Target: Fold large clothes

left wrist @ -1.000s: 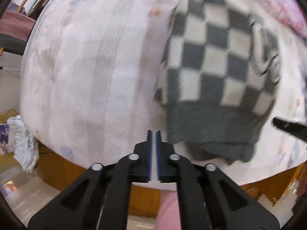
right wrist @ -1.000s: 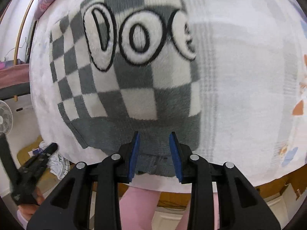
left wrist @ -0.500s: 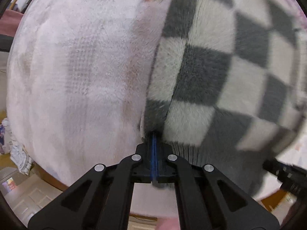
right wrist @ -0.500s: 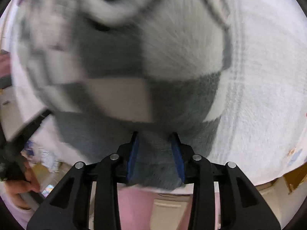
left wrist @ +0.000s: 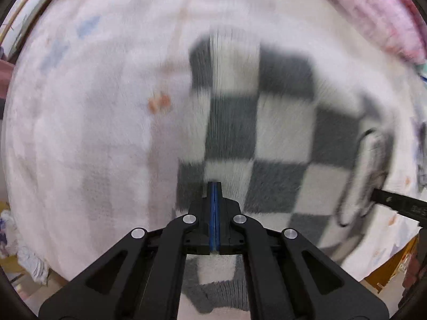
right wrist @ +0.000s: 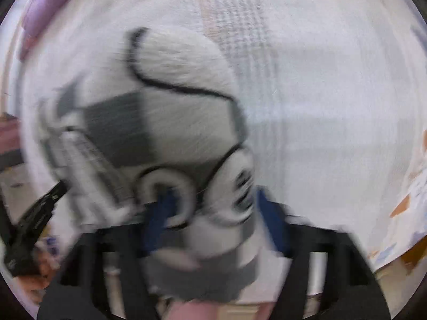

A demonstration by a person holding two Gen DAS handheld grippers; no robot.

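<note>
Left gripper point(left wrist: 214, 186): jaws pressed together, blue pads meeting. The grey ribbed hem of the fuzzy grey-and-white checkered knit sweater point(left wrist: 280, 122) showed below the pads and under the linkage at 6 o'clock, so I judged a thin edge pinched there, though blur hid the contact itself. A second earlier this gripper was shut over bare blanket beside the hem; half a second ago it sat at the sweater's corner.

Right gripper point(right wrist: 210, 208): fingers part-spread around a thick bunch of the same sweater, one of its white black-outlined letters bulging between the blue pads. Badly smeared, but I read it as gripping the fabric. A second earlier the hem lay flat between those pads.

Outward: the sweater lay on the pale plush patterned blanket point(left wrist: 88, 122) covering the bed, its checked body running from 6 toward 1 o'clock in the left view. In the right view the hem had come up from flat, and letters that sat near 12 a second ago now crowded the fingers near 6. The far gripper's black tip showed at 3 o'clock in the left view.

Reading: both hem corners taken and lifted, so the bottom-to-top fold looked under way. Risk, as I judged it: the left pinch was shallow and could slip.
</note>
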